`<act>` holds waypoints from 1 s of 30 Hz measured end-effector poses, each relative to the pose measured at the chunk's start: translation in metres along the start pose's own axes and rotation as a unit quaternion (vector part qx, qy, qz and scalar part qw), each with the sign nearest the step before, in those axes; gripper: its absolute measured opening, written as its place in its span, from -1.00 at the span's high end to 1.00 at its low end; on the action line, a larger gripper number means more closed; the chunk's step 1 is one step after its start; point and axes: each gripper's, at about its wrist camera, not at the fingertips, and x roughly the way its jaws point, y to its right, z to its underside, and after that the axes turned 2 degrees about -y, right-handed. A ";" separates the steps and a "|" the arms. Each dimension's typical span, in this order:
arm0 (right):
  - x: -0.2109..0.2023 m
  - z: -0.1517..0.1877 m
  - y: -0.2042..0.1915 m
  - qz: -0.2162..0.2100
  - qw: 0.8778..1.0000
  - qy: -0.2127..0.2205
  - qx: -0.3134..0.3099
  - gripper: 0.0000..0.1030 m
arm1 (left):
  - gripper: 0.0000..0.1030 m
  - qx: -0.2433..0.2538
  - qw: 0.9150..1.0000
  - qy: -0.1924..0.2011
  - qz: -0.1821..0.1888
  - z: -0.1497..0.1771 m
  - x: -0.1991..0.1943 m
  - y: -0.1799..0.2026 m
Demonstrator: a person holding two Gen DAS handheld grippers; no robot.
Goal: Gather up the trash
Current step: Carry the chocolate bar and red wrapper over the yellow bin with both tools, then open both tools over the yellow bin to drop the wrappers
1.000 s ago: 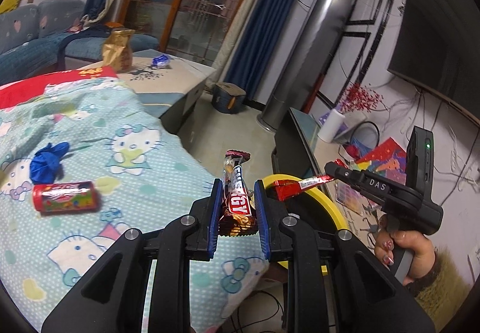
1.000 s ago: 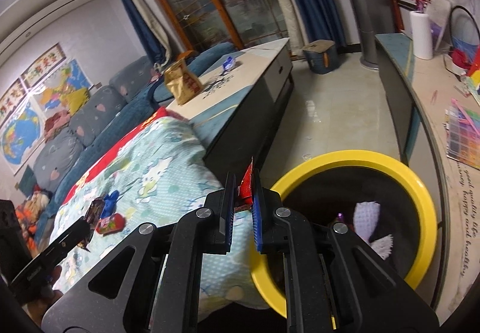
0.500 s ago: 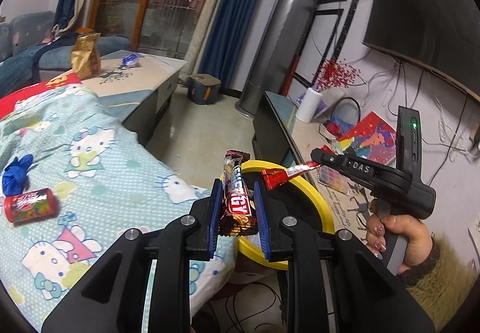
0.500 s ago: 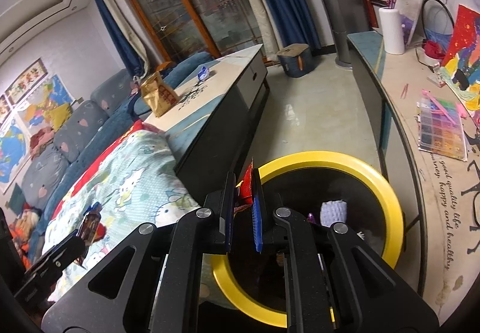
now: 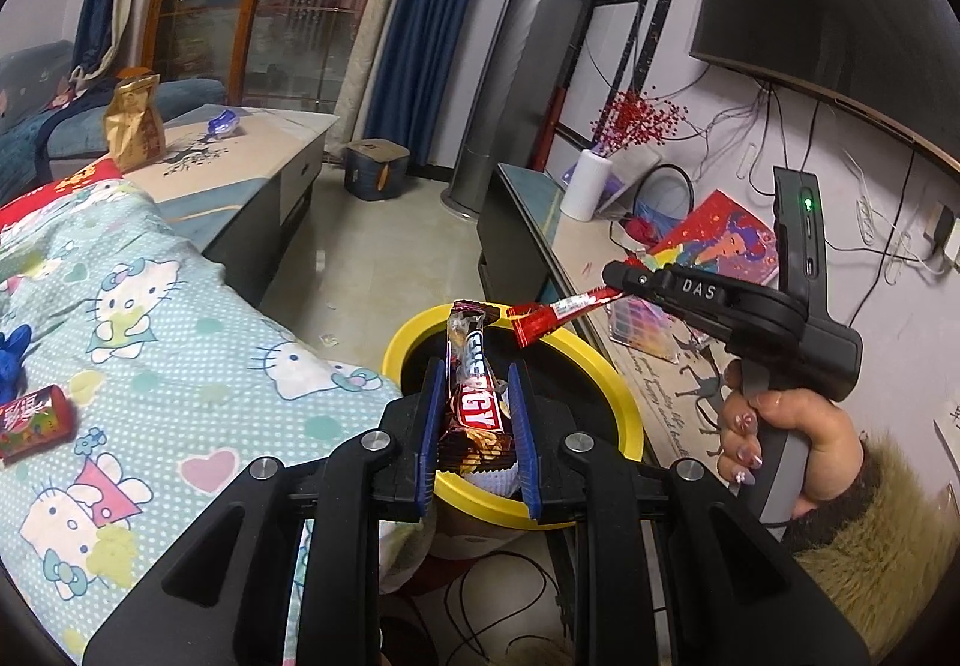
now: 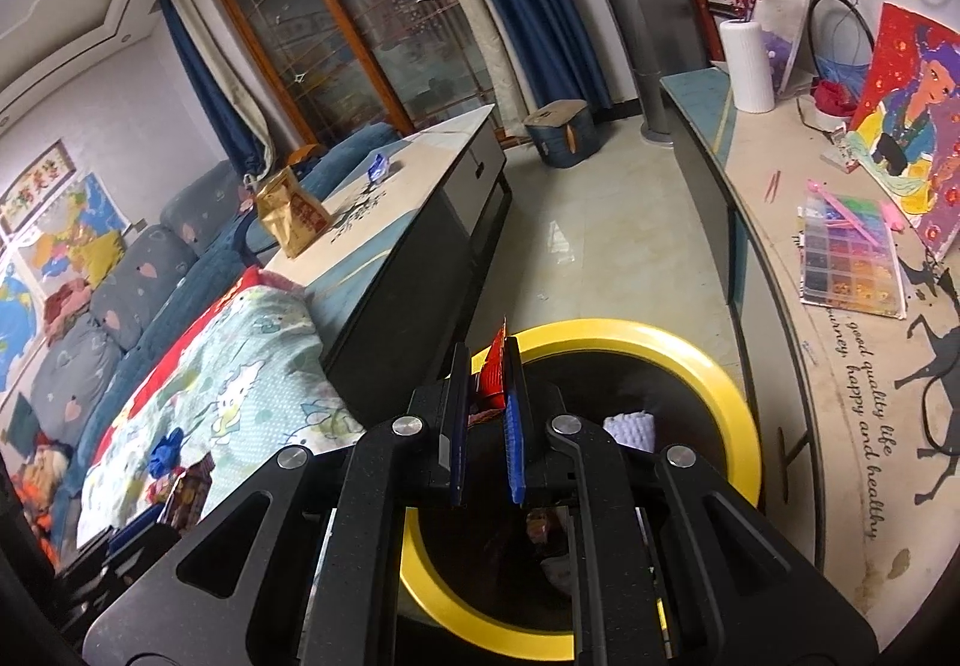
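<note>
My left gripper (image 5: 477, 375) is shut on a brown energy bar wrapper (image 5: 474, 402) and holds it upright over the near rim of the yellow-rimmed black trash bin (image 5: 606, 372). My right gripper (image 6: 486, 366) is shut on a red wrapper (image 6: 495, 366); in the left wrist view the gripper (image 5: 618, 276) holds that red wrapper (image 5: 558, 315) out over the bin's far side. The bin (image 6: 714, 372) has white crumpled trash (image 6: 630, 429) inside. A red can (image 5: 33, 420) and a blue crumpled piece (image 5: 12, 351) lie on the Hello Kitty blanket (image 5: 180, 354).
A coffee table (image 5: 240, 150) behind the blanket carries a gold snack bag (image 5: 135, 123) and a blue wrapper (image 5: 222, 123). A long TV cabinet (image 6: 780, 222) on the right holds a bead box, a painting and a white vase. A small stool (image 5: 375, 177) stands on the floor.
Both grippers have moved right, closer over the bin, each still holding its wrapper. The blanket and the can have slid to the left of the left wrist view.
</note>
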 end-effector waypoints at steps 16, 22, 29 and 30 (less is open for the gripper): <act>-0.008 -0.007 0.029 0.031 0.999 0.015 0.026 0.87 | 0.60 0.029 0.999 -0.012 0.018 0.007 0.016 0.024; -0.007 -0.005 0.037 0.039 0.999 0.014 0.032 0.87 | 0.60 0.041 0.999 -0.022 0.025 0.008 0.028 0.032; -0.003 -0.003 0.048 0.051 0.998 0.010 0.044 0.87 | 0.60 0.051 0.998 -0.039 0.030 0.012 0.044 0.039; -0.002 -0.003 0.050 0.053 0.998 0.009 0.046 0.87 | 0.60 0.052 0.997 -0.041 0.030 0.013 0.046 0.040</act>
